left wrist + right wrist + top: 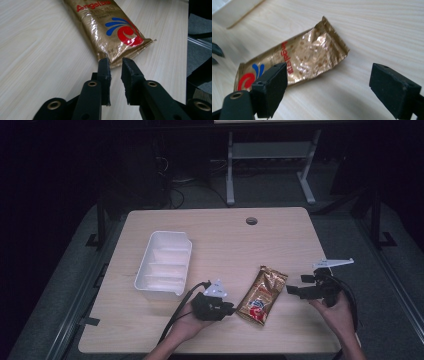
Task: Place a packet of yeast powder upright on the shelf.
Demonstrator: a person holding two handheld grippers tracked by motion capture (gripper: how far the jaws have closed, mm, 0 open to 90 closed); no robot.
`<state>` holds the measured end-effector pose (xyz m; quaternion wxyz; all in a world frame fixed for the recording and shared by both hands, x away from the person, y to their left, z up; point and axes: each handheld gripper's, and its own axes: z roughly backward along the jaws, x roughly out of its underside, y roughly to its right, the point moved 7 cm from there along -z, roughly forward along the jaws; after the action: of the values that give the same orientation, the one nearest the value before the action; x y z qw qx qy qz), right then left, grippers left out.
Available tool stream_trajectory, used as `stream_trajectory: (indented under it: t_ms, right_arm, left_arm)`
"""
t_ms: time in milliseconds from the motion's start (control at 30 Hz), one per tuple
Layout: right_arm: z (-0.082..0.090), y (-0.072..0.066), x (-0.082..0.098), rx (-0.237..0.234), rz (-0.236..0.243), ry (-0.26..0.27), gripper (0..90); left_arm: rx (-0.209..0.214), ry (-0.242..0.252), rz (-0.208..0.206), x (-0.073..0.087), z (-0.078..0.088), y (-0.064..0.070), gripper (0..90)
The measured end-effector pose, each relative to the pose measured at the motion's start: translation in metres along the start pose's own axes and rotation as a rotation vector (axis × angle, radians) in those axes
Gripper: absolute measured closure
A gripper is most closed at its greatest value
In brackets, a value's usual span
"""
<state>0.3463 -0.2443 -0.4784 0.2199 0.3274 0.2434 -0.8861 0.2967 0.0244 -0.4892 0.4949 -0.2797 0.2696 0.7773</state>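
Here our left gripper [115, 63], jaws narrowly parted, noses the gold packet [107, 27] lying flat near the table's [220, 227] front edge; right gripper [329, 85] gapes wide. We should probably straddle the seam squarely before pinching.

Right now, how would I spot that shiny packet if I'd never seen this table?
Start at the white tray on the wooden table. Look toward the person's side, between the two grippers: the gold foil packet lies flat there, with a red and blue swirl.
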Motion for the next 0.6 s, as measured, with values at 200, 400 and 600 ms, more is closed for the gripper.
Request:
stream_trajectory:
  t_ms: [200, 400, 600]
  right_arm:
    - [-0.006, 0.006, -0.014, -0.009, -0.010, -0.004, 14.5]
    - [-0.017, 0.010, -0.029, -0.033, -0.026, -0.011, 14.6]
    - [-0.037, 0.015, -0.034, -0.039, -0.059, -0.031, 18.7]
  left_arm:
    - [0.020, -0.002, -0.005, -0.023, -0.016, 0.003, 78.1]
    - [0.022, -0.032, -0.039, -0.038, -0.032, 0.007, 78.0]
    - [0.016, -0.093, -0.071, -0.032, -0.044, 0.003, 74.7]
